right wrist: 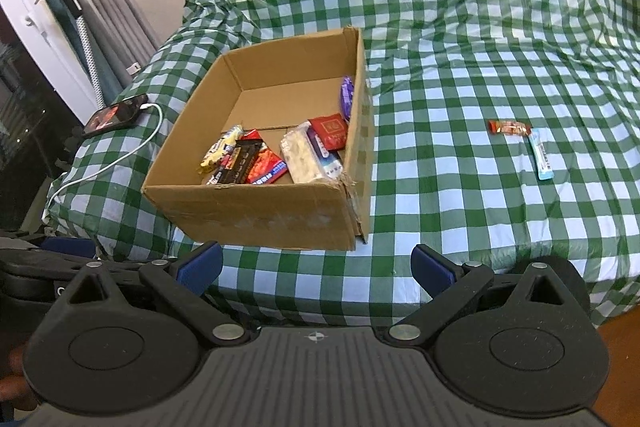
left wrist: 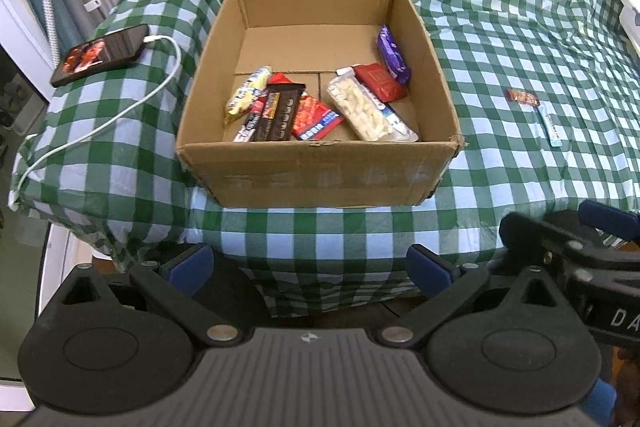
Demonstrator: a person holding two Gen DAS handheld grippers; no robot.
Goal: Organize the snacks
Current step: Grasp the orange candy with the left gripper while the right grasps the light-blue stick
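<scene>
1. Resting on a bed covered by a green-and-white checked cloth (left wrist: pixel 500 39), the open cardboard box (left wrist: pixel 320 179) is the reference landmark for all positions below.
2. Left tongs (left wrist: pixel 310 267): spread wide, blue pads apart, holding nothing, positioned short of the box's near wall.
3. Right tongs (right wrist: pixel 316 267): likewise spread wide and empty, short of the box's near-right corner. That corner is torn and creased.
4. Inside the box, against the near wall: a clear nut packet (left wrist: pixel 370 111), a red-and-blue wrapper (left wrist: pixel 316 119), a dark chocolate bar (left wrist: pixel 276 119) and a yellow-white packet (left wrist: pixel 246 95). These overlap; lower edges are hidden by the near wall.
5. Further inside, toward the box's right wall: a red packet (left wrist: pixel 380 81) and a purple packet (left wrist: pixel 394 57). In the right wrist view the purple packet is largely cut off by the wall.
6. Outside, well to the right of the box: a small red-orange bar (right wrist: pixel 509 127) and, touching its end, a pale blue stick packet (right wrist: pixel 542 159). Printing on both is illegible.
7. Left of the box: a phone (left wrist: pixel 100 55) with lit screen and white cable (left wrist: pixel 132 107); the cable's far end runs out of sight over the bed edge.
</scene>
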